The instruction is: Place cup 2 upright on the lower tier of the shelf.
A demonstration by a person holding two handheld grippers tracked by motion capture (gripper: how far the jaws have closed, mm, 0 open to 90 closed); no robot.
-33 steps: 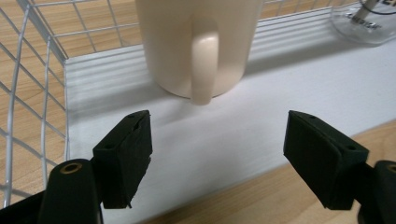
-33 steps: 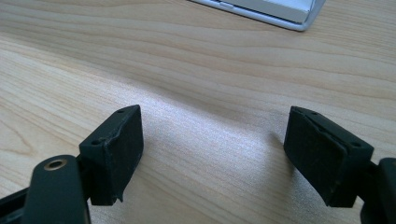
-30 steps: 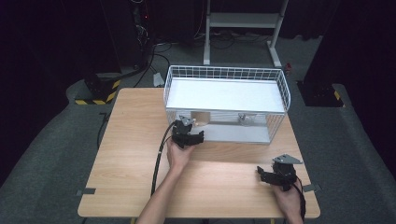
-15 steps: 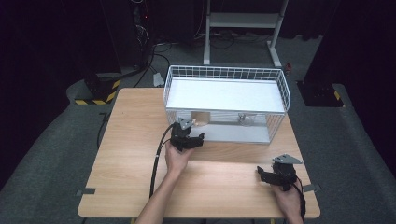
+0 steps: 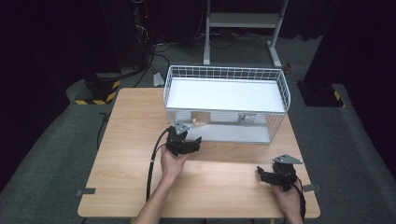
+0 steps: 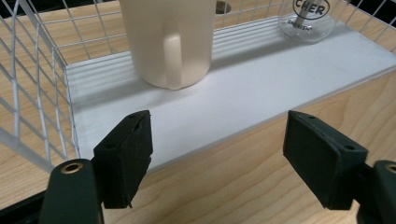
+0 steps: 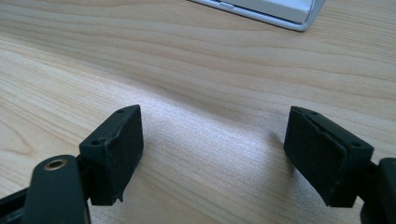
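My left gripper (image 5: 186,139) hovers just in front of the white wire rack's (image 5: 280,88) lower shelf, jaws open with nothing between them. In the left gripper view (image 6: 219,158) a cream mug (image 6: 168,42) stands on the white shelf board (image 6: 243,98) straight ahead, handle toward me, and a clear glass (image 6: 306,16) with printed letters sits further right. Both the mug (image 5: 201,119) and the glass (image 5: 244,120) appear under the rack's upper shelf in the high view. My right gripper (image 5: 273,173) rests near the table's front right, open (image 7: 212,154) over bare wood.
The rack stands at the back of the wooden table (image 5: 126,154), wire walls around its upper tray. A corner of its base (image 7: 280,11) lies ahead of my right gripper. A black cable (image 5: 153,163) trails from the left gripper. A metal stand (image 5: 243,21) is behind the table.
My left gripper has drawn back a little from the rack toward the near edge and risen slightly. The right gripper has stayed still.
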